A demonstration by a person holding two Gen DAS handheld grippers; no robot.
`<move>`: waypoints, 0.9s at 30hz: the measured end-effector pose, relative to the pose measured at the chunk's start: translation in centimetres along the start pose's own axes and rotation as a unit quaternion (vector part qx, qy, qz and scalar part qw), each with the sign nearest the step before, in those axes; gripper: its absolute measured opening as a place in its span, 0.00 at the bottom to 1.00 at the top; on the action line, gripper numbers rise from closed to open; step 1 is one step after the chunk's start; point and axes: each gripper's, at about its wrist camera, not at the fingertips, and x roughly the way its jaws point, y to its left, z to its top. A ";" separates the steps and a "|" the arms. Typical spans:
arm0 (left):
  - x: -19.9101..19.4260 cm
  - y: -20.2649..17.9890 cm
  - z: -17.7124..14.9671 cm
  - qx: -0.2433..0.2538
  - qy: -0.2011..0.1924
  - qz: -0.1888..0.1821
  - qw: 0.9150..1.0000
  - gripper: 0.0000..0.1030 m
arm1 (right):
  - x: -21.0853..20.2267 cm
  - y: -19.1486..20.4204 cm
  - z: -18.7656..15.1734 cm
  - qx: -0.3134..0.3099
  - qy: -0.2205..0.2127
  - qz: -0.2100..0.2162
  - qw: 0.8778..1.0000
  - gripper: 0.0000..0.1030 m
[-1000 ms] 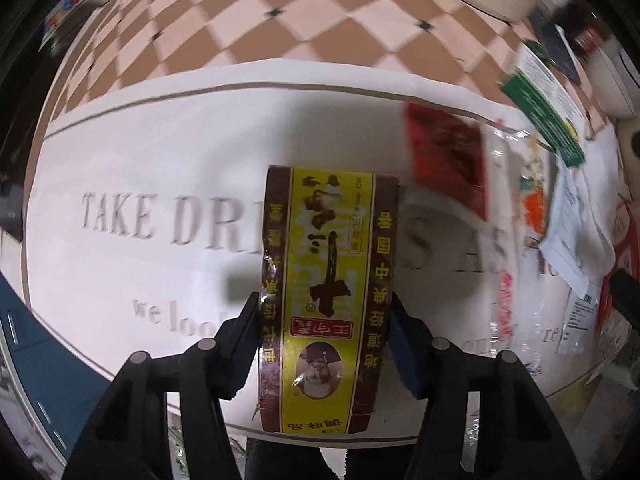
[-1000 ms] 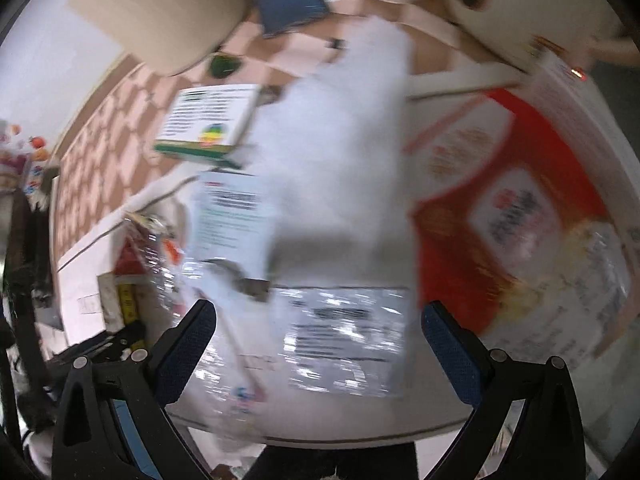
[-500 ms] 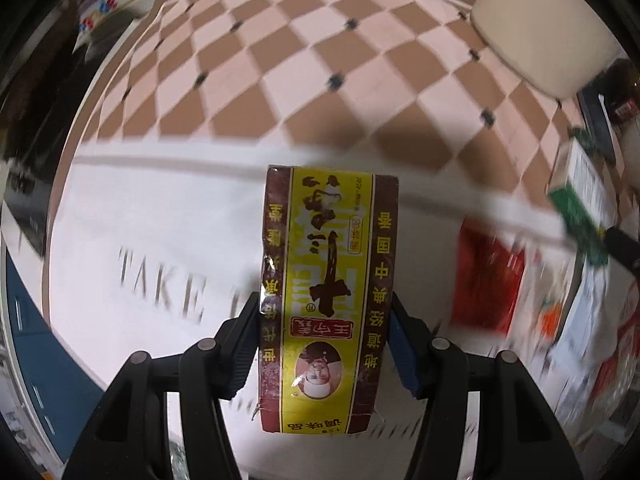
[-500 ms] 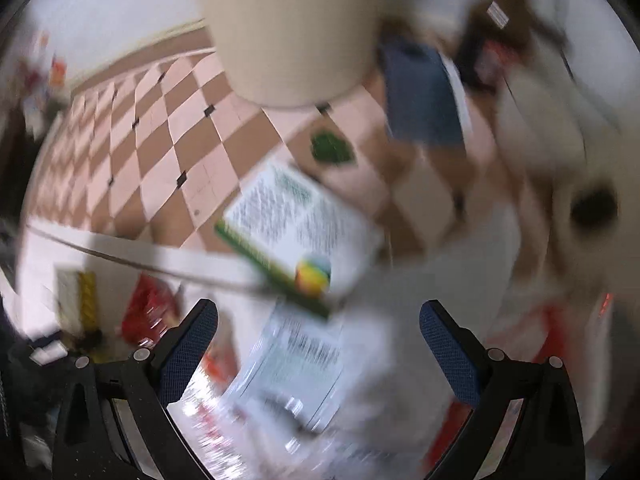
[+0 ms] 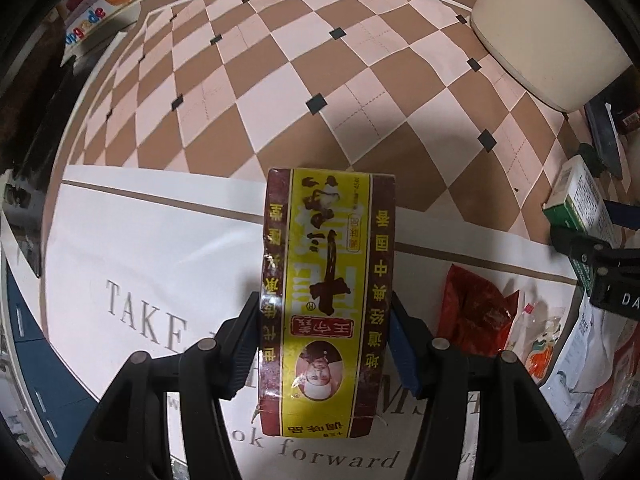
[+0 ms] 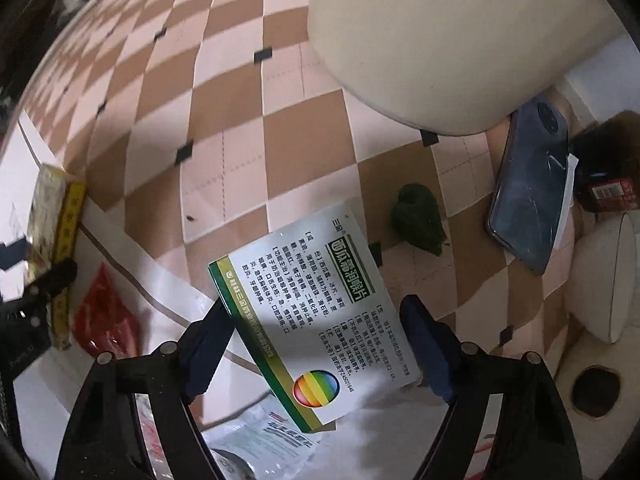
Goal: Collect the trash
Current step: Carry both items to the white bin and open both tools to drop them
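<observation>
Clamping a tall yellow-and-maroon seasoning box (image 5: 328,304) between its two fingers, the left hand-held gripper (image 5: 324,344) holds the carton above a white sheet (image 5: 160,256) printed with grey lettering. The box fills the centre of the left wrist view; its Chinese characters and a small oval portrait read upside down, and its clear wrap is crinkled along the 9 o'clock edge. A crumpled red sachet (image 5: 472,312) lies on the sheet at 3 o'clock of the box, with clear plastic wrappers (image 5: 540,340) just beyond it.

The right hand-held gripper (image 6: 316,344) stands with its fingers wide on either side of a flat white-and-green medicine box (image 6: 320,320), which carries a rainbow ball logo near its lower corner; whether the pads touch the carton cannot be told. Past it, at 1 o'clock, a dark green scrap (image 6: 420,220) rests on the brown-and-pink checked floor (image 6: 240,120), and a dark phone (image 6: 528,188) lies at 2 o'clock beside a cream cylindrical bin (image 6: 440,32). A printed plastic packet (image 6: 260,440) sits beneath the medicine box at 6 o'clock.
</observation>
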 end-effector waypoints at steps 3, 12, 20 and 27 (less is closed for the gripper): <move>-1.4 0.0 0.0 0.000 -0.011 0.009 1.000 0.54 | -0.8 -0.8 -1.1 0.019 -0.021 0.015 0.999 0.81; -5.0 -1.4 -1.1 0.020 -0.075 0.021 0.997 0.54 | -5.3 -3.8 -4.8 0.114 -0.087 0.065 0.988 0.79; -11.5 -3.8 0.1 0.081 -0.157 -0.012 0.984 0.54 | -12.5 -7.0 -9.4 0.205 -0.172 0.082 0.960 0.79; -16.8 -7.8 -2.0 0.200 -0.206 -0.089 0.954 0.54 | -19.6 -8.1 -17.0 0.324 -0.239 0.057 0.914 0.78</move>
